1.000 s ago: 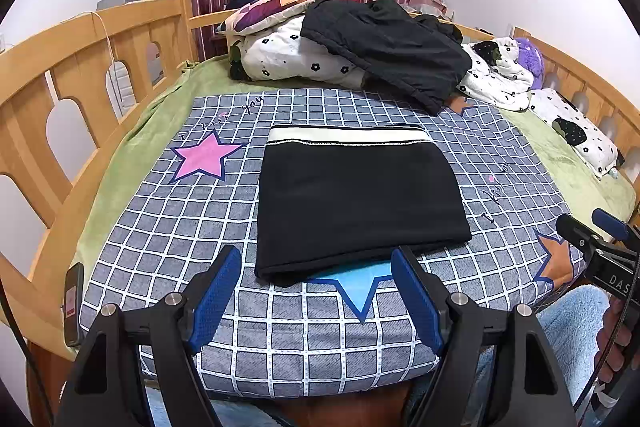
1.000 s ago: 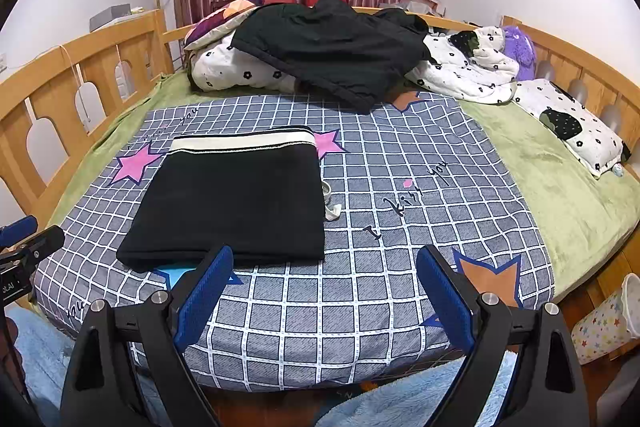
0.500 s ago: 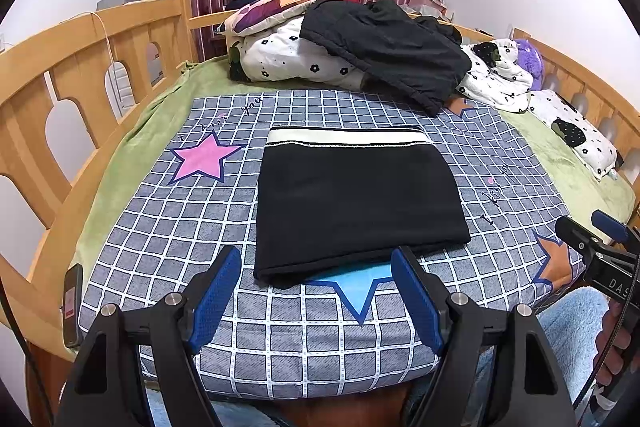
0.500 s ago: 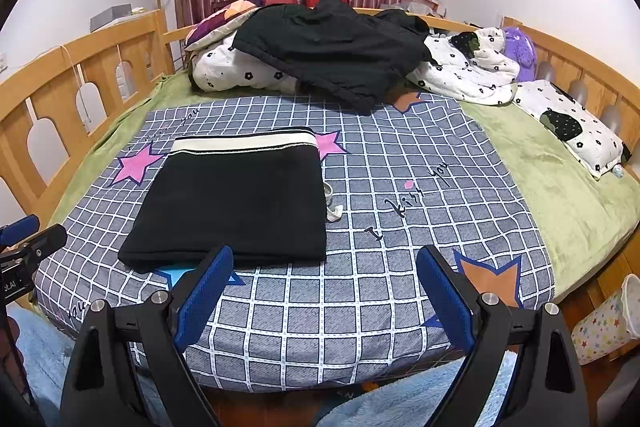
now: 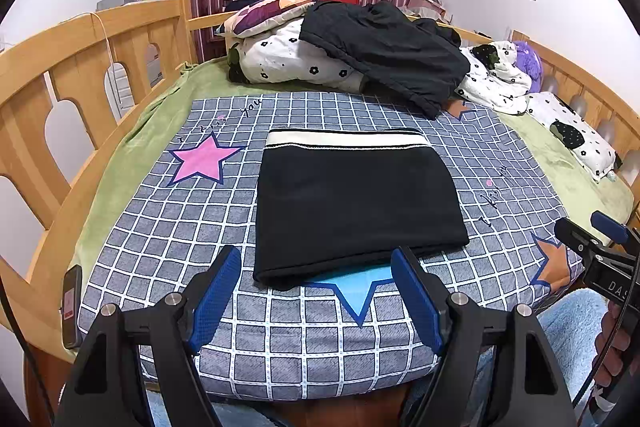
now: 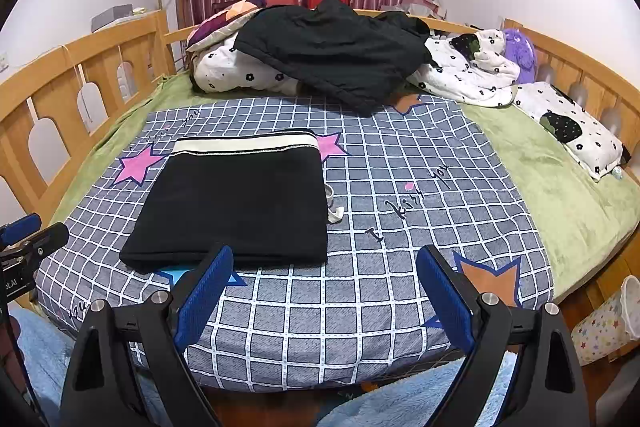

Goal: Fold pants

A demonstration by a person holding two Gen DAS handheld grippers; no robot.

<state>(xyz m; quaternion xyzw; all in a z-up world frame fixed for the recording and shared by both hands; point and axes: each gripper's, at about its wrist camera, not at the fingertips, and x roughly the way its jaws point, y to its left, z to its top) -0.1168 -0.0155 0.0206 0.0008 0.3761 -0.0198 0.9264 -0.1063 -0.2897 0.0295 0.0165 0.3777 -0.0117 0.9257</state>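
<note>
Black pants point(image 5: 356, 199) with a white waistband lie folded into a flat rectangle on the checked star bedspread point(image 5: 168, 227). The same pants point(image 6: 240, 211) show left of centre in the right wrist view, a drawstring end poking out at their right edge. My left gripper point(image 5: 316, 267) hovers open just short of the fold's near edge, nothing between its blue pads. My right gripper point(image 6: 324, 267) is open too, over bare bedspread to the right of the pants' near corner. Each gripper's tip shows at the edge of the other's view.
Bedding and a dark garment point(image 5: 384, 47) are piled at the bed's far end. Wooden rails point(image 5: 80, 67) run along both sides. A phone point(image 5: 71, 307) lies on the left edge of the bed. A star-patterned bin point(image 6: 608, 323) stands on the floor at right.
</note>
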